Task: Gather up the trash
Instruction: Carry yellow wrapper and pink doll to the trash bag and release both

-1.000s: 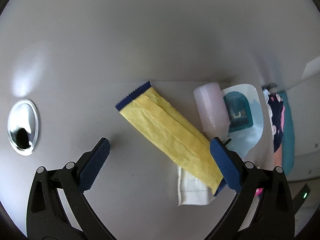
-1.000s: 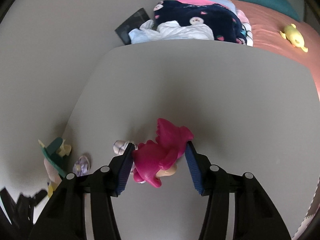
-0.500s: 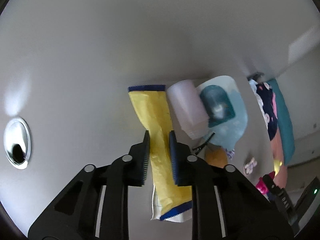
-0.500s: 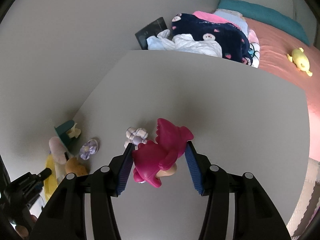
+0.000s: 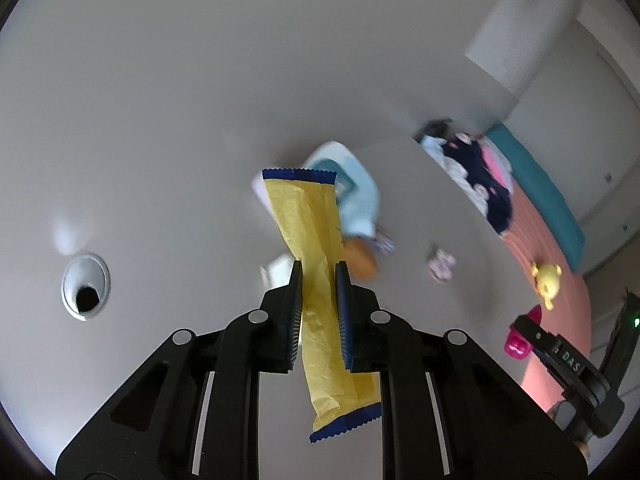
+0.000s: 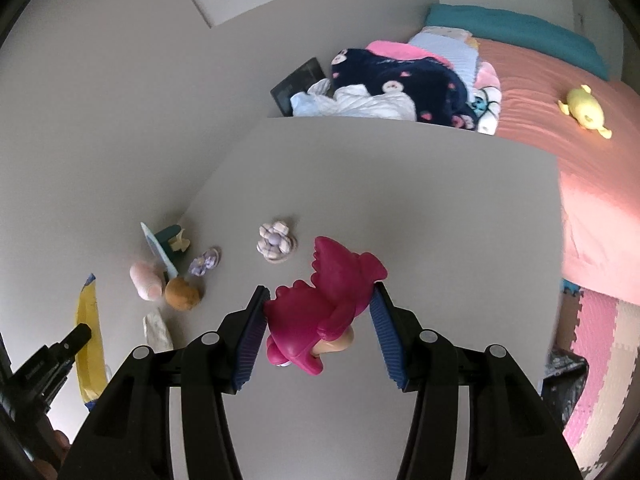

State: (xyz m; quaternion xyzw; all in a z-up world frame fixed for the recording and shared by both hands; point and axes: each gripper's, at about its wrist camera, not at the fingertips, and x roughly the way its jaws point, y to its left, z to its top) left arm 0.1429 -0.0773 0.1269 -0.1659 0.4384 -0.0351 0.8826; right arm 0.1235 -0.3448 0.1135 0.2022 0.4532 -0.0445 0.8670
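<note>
- My left hand-held gripper [image 5: 318, 312] is clamped on the yellow wrapper [image 5: 316, 264], pinched about midway along its length. One blue-edged end sticks up toward frame centre; the other hangs loose below the pads at lower centre.
- My right hand-held gripper [image 6: 318, 334] is clamped on a magenta toy [image 6: 320, 308] at lower centre of its view, pads [image 6: 251, 340] pressing on either flank.
- The wrapper looks lifted clear of the bench [image 5: 160, 160]. It is thin and limp, so I judge a quick swing could make it slide out, or the dangling tail could snag on the clutter below.
- Just past the wrapper, at centre of the left view, lie a pale blue packet [image 5: 360, 204], a brown round thing [image 5: 360, 262] and a white scrap [image 5: 280, 270], all blurred. Carrying low over them risks knocking them about.
- A round grommet hole [image 5: 85, 286] sits at lower left of that view, well apart from the wrapper.
- In the right view a small flower-shaped piece [image 6: 274, 242] lies on the bench just beyond the toy.
- I see no bin in either view, so I cannot tell where the wrapper should go. Moving blind could bring my two hands together; the right one already shows at the left view's lower right edge.
- The toy may not be trash at all; binning it would be a mistake.
</note>
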